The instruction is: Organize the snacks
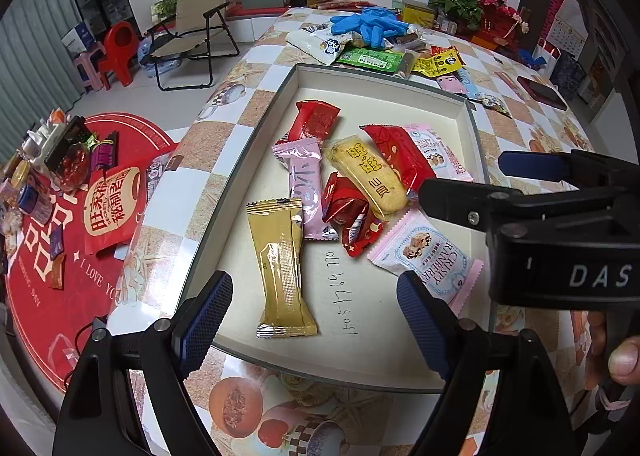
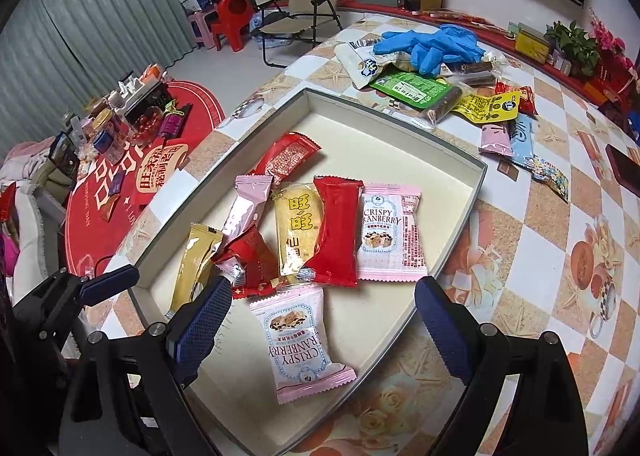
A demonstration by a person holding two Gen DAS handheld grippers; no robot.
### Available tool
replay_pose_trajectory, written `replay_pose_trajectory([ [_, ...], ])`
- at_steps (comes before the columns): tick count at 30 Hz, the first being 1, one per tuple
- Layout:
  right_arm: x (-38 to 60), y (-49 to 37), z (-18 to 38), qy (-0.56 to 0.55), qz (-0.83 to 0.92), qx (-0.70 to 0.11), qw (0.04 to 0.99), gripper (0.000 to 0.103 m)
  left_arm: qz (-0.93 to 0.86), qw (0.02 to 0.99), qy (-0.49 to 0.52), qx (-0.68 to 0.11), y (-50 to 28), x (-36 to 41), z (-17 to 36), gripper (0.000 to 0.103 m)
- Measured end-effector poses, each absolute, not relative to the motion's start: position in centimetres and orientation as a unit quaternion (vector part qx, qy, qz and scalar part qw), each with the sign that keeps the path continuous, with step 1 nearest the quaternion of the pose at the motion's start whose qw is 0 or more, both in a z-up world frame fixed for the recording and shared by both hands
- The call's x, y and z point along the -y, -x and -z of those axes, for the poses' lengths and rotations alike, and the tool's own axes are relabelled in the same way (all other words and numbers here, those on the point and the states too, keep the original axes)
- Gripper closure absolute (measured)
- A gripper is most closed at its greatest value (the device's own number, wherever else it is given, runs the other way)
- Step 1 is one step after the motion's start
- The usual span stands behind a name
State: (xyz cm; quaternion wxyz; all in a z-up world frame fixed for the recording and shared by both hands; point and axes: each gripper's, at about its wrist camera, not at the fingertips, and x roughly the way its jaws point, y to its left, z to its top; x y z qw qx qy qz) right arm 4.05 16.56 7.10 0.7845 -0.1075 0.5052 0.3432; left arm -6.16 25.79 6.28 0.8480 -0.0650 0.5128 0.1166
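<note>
Both pairs of tongs hang over the near edge of a shallow cream box on the bench, jaws spread wide and empty. The left tongs stand over the near end of a gold wrapper. The right tongs straddle a pink cranberry pack without touching it; in the left view they reach in from the right, with part of a hand below them. The snacks lie loose in the box: beyond the gold one a pale pink bar, a crumpled red wrapper, a yellow rice cracker with a long red pack partly over it, a second cranberry pack just beside that, and a red packet farthest back. Past the box's far rim more snacks are heaped on the bench: a green packet, a yellow one, and blue gloves on top.
</note>
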Motion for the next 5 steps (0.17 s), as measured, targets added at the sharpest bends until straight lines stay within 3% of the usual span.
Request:
replay_pose_trajectory([
  [5,-16.36,-4.1,-7.11,0.104,-0.345,-0.504,0.785,0.009,-0.124,0.854,0.053,-0.503,6.25,-25.37,-6.63,0.016],
])
